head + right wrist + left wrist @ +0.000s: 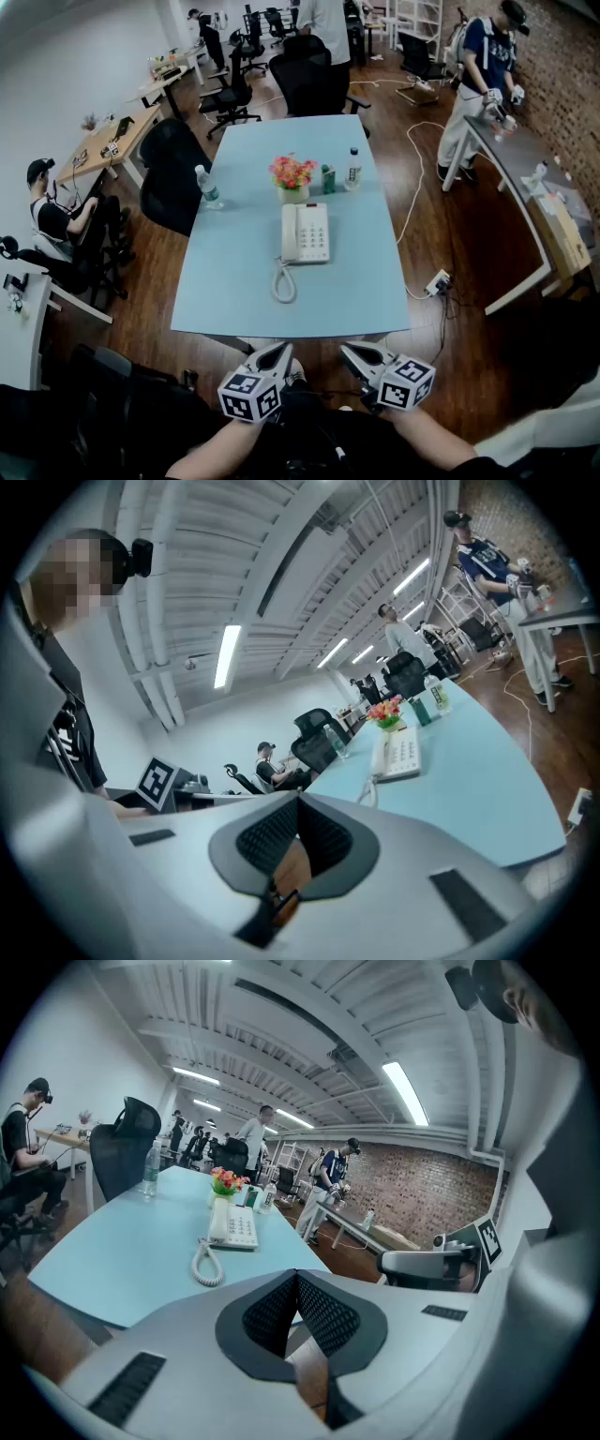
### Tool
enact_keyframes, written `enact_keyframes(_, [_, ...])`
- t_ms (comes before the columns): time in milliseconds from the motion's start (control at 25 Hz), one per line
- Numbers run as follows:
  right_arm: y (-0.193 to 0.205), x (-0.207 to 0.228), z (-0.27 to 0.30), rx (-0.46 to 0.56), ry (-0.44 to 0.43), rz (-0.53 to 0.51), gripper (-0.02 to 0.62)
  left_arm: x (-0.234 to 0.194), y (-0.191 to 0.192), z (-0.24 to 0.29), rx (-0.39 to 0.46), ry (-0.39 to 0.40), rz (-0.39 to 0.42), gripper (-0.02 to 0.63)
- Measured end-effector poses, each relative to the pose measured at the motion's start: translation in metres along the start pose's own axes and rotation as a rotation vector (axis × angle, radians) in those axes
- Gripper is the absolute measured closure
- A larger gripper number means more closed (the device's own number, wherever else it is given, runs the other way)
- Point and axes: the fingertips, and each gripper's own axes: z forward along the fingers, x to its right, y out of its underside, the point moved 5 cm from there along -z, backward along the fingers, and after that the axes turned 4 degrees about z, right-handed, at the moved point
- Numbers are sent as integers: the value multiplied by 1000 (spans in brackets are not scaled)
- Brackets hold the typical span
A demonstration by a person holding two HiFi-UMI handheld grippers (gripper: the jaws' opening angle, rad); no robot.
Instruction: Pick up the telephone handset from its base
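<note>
A white telephone point(307, 232) lies in the middle of the light blue table point(234, 281). Its handset point(290, 232) rests in the cradle on the base's left side, and the coiled cord point(283, 281) loops toward me. My left gripper point(283, 348) and right gripper point(346, 350) hover side by side below the table's near edge, well short of the phone, both shut and empty. In the left gripper view the telephone point(232, 1226) shows ahead, beyond the closed tips of that gripper point(296, 1277). The right gripper view has the telephone point(399, 754) past its own closed tips point(298, 802).
Behind the phone stand a flower pot point(293, 176), a green can point(328, 178) and a water bottle point(353, 169); another bottle point(208, 186) is at the table's left edge. Black office chairs point(173, 173) ring the table. People sit and stand at other desks. A cable and power strip point(438, 281) lie on the floor at right.
</note>
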Motion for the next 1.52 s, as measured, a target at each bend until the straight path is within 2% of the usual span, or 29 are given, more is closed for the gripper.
enact_keyframes(200, [-45,17,47,34,11,-25,580,-44,-46,32,28,17,16,606])
enact_keyframes(520, [-107,33,108,97,98,-44,580,-112,-114,78,12,88,60,606])
enact_keyframes(720, [-131,51,140,158,156,-63,580,-156,-134,109,0,110,88,606])
enact_keyframes(920, [-150,59,153,154,174,-62,580,-177,-145,129,-19,103,67,606])
enact_keyframes(1120, [-161,76,165,106,149,-76,580,-194,-150,168,-35,50,79,606])
enact_keyframes(1400, [-181,98,176,9,40,-104,580,-207,-144,233,-86,-115,91,602])
enact_keyframes(1480, [-187,106,174,-5,17,-109,580,-211,-145,257,-105,-162,88,421])
enact_keyframes(1520, [-189,110,172,-12,9,-109,580,-215,-146,269,-122,-188,83,406])
